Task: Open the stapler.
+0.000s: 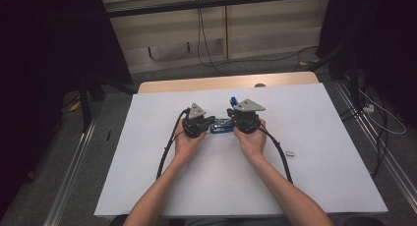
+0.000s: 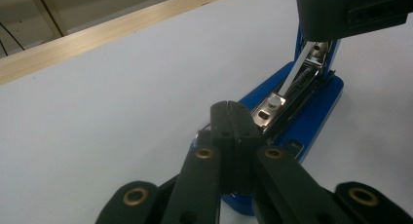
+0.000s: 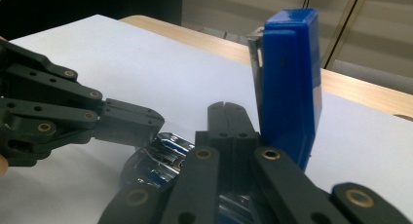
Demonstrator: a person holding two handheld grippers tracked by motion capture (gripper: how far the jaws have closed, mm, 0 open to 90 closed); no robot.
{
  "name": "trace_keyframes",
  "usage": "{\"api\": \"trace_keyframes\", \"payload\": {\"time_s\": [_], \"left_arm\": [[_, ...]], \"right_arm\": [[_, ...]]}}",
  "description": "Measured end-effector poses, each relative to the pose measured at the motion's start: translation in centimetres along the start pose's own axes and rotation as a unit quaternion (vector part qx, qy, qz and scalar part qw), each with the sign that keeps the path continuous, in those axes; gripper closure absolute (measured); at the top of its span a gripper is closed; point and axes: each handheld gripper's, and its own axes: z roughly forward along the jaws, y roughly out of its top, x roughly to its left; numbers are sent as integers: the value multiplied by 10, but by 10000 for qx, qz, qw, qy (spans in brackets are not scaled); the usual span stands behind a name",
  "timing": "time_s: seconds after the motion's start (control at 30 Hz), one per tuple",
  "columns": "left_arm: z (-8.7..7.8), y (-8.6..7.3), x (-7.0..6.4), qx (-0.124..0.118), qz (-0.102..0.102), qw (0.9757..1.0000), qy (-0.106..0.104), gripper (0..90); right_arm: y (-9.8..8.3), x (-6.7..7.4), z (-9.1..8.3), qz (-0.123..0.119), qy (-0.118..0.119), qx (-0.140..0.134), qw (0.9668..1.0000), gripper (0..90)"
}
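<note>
A blue stapler [image 1: 222,126] lies in the middle of the white table [image 1: 305,186], swung open. Its blue lid [image 3: 290,78] stands upright and its shiny metal magazine [image 2: 287,95] is bared over the blue base [image 2: 311,119]. My left gripper [image 1: 212,121] comes in from the left, shut, its tips [image 2: 228,105] over the stapler's near end with nothing between them. My right gripper [image 1: 231,121] comes in from the right, also shut, its tips [image 3: 225,106] just beside the upright lid. The two grippers' tips almost meet over the stapler.
A small grey metal piece [image 1: 289,153] lies on the table to the right of my right forearm. A wooden strip [image 1: 226,82] runs along the table's far edge. Cables trail from both grippers toward the near edge.
</note>
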Motion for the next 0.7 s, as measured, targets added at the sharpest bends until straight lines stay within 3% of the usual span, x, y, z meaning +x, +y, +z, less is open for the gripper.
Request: {"api": "trace_keyframes", "payload": {"time_s": [0.7], "left_arm": [[0,0,-1,2,14,10000,32,900]], "right_arm": [[3,-12,-9,103,-122,-111,9998,900]]}}
